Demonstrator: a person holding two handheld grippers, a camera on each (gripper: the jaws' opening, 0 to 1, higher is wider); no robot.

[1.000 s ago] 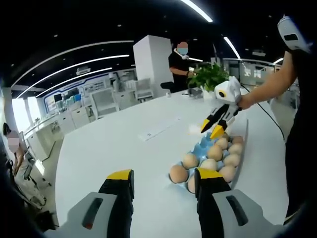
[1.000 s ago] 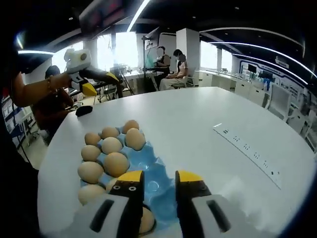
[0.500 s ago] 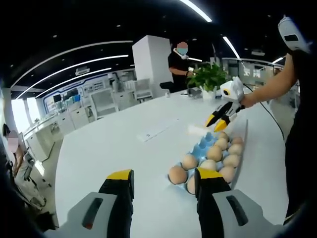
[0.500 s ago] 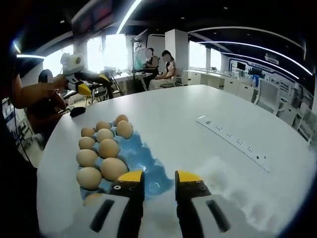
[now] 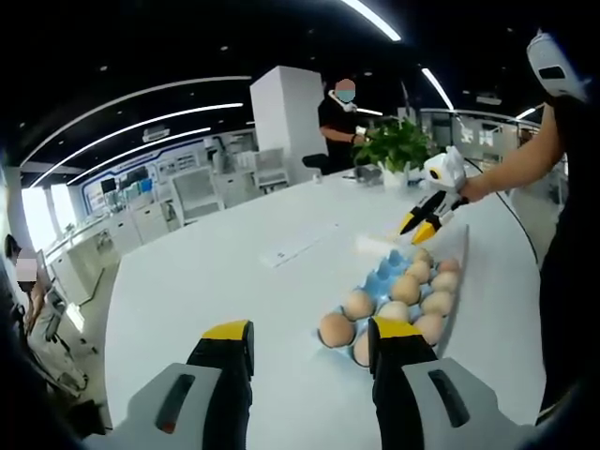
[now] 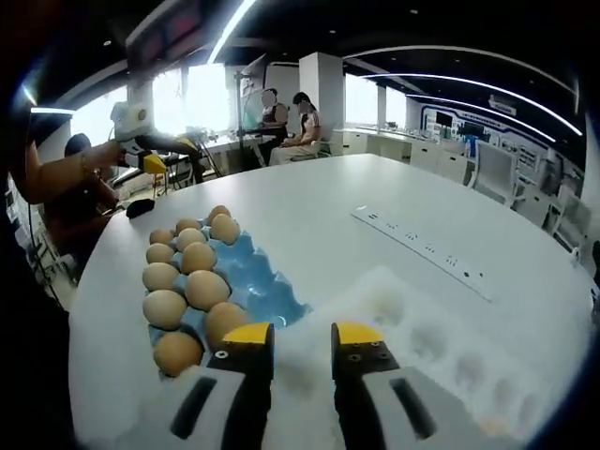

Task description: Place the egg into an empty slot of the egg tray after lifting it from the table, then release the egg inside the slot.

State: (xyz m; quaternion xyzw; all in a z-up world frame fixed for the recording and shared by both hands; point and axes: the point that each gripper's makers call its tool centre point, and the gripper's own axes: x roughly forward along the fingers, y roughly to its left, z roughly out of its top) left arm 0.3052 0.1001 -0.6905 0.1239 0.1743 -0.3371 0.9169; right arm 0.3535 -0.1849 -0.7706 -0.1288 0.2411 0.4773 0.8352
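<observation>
A blue egg tray [image 5: 384,274] lies on the white round table [image 5: 206,281] with several brown eggs [image 5: 406,288] in it. My left gripper [image 5: 309,333] hangs open near the tray's close end, nothing between its fingers. In the right gripper view the same tray [image 6: 258,281] lies left of my jaws, its eggs [image 6: 206,289] filling the left rows and bare blue slots on the right. My right gripper [image 6: 300,336] stands open and empty above a white bumpy sheet [image 6: 422,347] beside the tray. That gripper [image 5: 424,223] also shows past the tray's far end, held by a hand.
A white power strip [image 6: 422,248] lies across the table. A potted plant [image 5: 394,145] stands at the far edge, a small black object [image 6: 139,208] near the left edge. People sit and stand beyond the table. The left gripper [image 6: 155,150] shows at upper left.
My right gripper has drawn back from over the blue tray to above the white bumpy sheet, still open. The left gripper has stayed where it was.
</observation>
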